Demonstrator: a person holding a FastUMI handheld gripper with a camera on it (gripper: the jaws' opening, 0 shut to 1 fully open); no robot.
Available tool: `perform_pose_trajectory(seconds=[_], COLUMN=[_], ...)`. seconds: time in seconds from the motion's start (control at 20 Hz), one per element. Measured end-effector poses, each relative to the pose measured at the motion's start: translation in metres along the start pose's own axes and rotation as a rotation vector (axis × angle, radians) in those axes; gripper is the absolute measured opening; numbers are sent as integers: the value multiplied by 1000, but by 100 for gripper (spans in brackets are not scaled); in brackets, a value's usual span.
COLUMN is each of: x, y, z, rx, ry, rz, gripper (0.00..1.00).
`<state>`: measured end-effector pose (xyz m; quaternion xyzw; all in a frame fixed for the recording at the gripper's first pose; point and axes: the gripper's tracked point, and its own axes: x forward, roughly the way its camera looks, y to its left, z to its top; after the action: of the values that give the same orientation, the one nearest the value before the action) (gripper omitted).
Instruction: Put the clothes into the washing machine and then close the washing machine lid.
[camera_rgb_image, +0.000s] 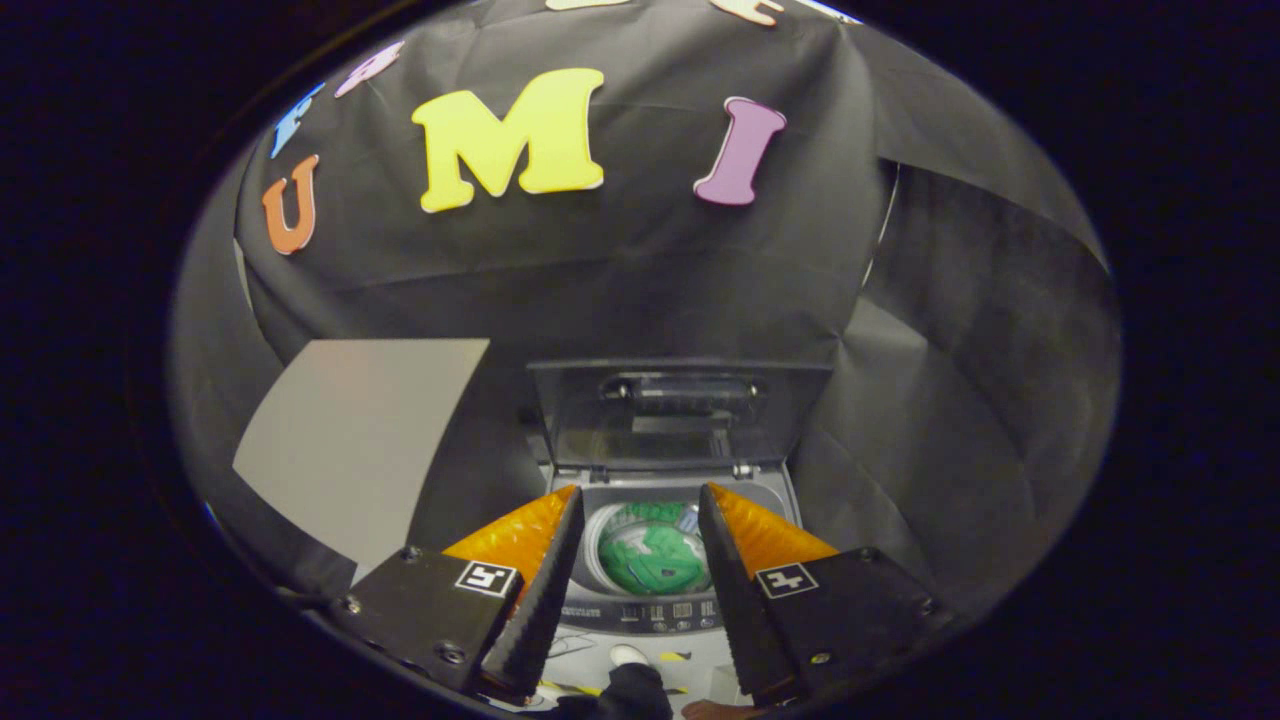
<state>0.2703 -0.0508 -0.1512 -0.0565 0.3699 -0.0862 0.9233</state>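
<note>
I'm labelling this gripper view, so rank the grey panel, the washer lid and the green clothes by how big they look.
1. Grey panel
2. Washer lid, raised open
3. Green clothes, in the drum, beyond the open, empty fingers

The panel and lid look close in size.

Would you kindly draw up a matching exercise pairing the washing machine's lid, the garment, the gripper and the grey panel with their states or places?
Things:
1. dark hinged washing machine lid
2. green-and-white garment
3. gripper
4. flat grey panel

States or places:
A. open, holding nothing
B. lying in the drum
C. raised upright
D. beside the machine, against the black cloth

Pairs: 1-C, 2-B, 3-A, 4-D
</note>
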Motion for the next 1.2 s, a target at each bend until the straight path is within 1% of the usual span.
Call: perform_pose_trajectory(seconds=[0.2, 0.3, 0.55, 0.75, 0.9, 1.05, 1.2], x=[27, 47, 99, 135, 165, 187, 204], y=[2, -1, -13, -18, -19, -25, -24], z=[51, 70, 107, 115, 123, 125, 122], rx=[-39, -54, -42, -33, -34, -66, -98], ry=[-65, -70, -82, -51, -35, -27, -22], rz=[20, 31, 50, 71, 70, 42, 40], gripper=[73, 76, 76, 77, 77, 77, 77])
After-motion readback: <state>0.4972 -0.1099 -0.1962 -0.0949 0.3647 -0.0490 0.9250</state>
